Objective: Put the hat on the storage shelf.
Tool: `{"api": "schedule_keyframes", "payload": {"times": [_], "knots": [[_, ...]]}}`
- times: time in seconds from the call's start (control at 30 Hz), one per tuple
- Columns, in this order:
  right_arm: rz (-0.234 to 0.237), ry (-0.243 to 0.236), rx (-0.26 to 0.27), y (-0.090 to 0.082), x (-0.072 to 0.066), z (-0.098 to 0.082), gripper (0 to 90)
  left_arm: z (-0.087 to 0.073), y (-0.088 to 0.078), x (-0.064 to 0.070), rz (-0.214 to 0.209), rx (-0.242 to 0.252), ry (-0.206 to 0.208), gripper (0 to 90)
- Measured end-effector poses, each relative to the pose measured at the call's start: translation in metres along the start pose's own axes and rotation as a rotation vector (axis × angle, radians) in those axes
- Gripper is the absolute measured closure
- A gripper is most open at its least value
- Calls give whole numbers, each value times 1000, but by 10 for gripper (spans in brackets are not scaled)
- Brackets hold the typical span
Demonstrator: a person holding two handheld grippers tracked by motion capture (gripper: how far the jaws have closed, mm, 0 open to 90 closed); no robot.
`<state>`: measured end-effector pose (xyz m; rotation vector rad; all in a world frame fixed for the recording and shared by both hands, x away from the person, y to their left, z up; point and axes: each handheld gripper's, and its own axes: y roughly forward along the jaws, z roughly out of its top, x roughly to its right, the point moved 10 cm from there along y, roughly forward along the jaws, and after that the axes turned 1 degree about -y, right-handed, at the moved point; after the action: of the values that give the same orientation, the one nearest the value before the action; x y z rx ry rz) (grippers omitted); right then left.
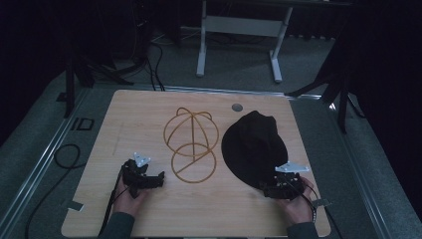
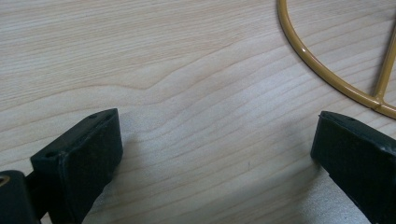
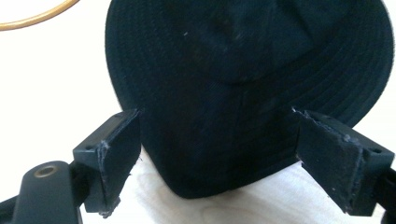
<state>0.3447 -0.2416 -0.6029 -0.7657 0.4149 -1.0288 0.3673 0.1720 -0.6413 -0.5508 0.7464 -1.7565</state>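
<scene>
Up top: one pale wood-grain table (image 1: pixel 124 119), one gold wire hat stand (image 1: pixel 191 144) lying mid-table, domed cage plus ring base. One floppy black fabric hat (image 1: pixel 254 144) just right of it. Two grippers near the front edge.

Left gripper view: left hand-held gripper (image 2: pixel 215 154) spread wide over bare wood, glossy wire curve upper right.

Right gripper view: right hand-held gripper (image 3: pixel 217 149) gaping wide either side of the stitched brim, not clamped.

Both tongs are black, each topped by a grey three-cornered plate and trailing a black cable. The left tongs (image 1: pixel 160 178) and right tongs (image 1: pixel 267 188) have flat, worn pads with small screw holes. Sleeves are dark.
</scene>
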Motion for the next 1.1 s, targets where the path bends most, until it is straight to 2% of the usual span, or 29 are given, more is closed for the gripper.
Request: {"api": "schedule_keyframes", "payload": {"times": [0.47, 0.8, 1.1], "knots": [[-5, -25, 20, -1, 9, 33, 176, 0, 0, 0, 0, 2, -2, 24], [2, -27, -5, 3, 16, 52, 183, 0, 0, 0, 0, 1, -4, 24], [4, -40, -29, 11, 16, 64, 183, 0, 0, 0, 0, -1, -4, 24]]}}
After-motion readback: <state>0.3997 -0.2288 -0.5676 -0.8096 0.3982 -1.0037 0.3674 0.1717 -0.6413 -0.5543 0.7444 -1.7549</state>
